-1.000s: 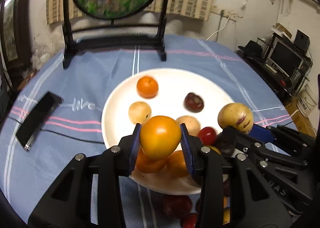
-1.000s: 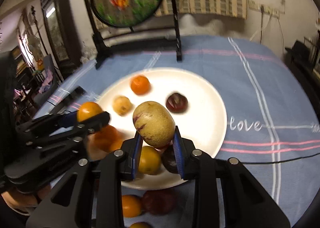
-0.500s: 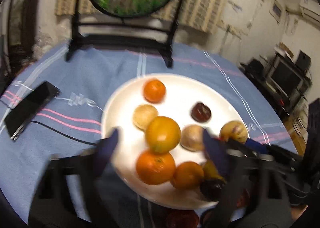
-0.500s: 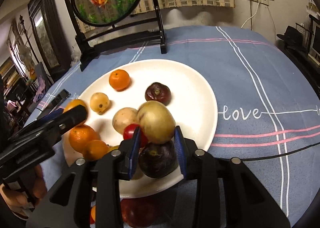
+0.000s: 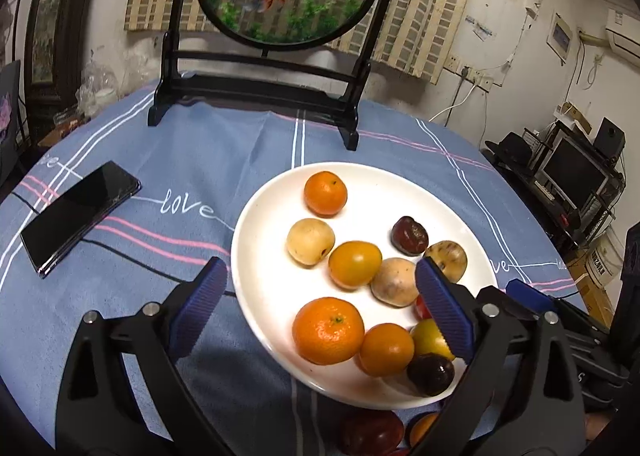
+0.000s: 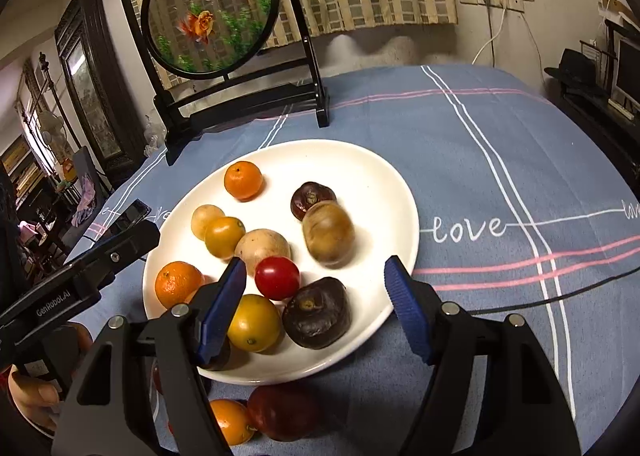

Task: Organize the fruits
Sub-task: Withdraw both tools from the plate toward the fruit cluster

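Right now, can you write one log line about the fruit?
left gripper: open, jaws just opened, empty | right gripper: open, jaws just opening, empty | plate: holds released fruit | tablecloth: spare fruit at near edge

My table [image 6: 500, 144] wears a blue striped cloth. Directly on it I see: white plate [image 6: 384, 192], black phone [image 5: 80, 218], framed goldfish screen [image 5: 256, 104], and loose fruit [image 6: 284, 412] at the near edge.

Black left gripper [image 5: 320, 306], right gripper [image 6: 316, 302], ribbed blue pads [image 5: 442, 308], silver screws, white "GenRobot.AI" lettering
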A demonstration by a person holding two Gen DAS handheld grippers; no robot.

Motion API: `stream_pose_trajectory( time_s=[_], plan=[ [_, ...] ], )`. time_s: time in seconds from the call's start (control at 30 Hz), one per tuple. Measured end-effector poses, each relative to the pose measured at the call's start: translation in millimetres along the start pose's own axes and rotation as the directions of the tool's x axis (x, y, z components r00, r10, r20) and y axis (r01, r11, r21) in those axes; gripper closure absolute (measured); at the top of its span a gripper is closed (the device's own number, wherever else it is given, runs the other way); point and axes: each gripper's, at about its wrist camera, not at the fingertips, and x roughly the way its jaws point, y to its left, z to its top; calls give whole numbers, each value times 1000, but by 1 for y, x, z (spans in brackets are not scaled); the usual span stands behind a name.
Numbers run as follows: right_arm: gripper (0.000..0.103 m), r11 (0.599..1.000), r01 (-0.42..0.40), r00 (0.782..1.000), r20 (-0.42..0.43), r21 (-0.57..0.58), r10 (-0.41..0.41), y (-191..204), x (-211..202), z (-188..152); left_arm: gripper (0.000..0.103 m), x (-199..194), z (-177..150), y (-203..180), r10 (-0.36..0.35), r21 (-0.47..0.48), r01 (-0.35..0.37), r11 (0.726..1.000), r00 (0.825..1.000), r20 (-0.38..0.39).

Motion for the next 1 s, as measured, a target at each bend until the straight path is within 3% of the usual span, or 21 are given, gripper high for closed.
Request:
stream_pose_trajectory(
  time_s=[0.47,0.63,0.73,1.0],
  plan=[
    [30,999,16,1000,16,29,-17,-10,-8,-6,6,-14,10,3,-25,-64,21,998,997,-67],
    [30,999,-4,999,36,43,2,-12,-19,-9,4,-50,-4,7,2,19,0,1000,996,-86],
    [30,999,-17,999,38,38,16,-9,-24,-15,4,-69,-20,12,60,68,-54,996,995,-85],
    [27,998,-44,999,6,40,44,-9,-40,-45,4,-98,-72,21,101,160,-78,984,985,-141]
  ],
)
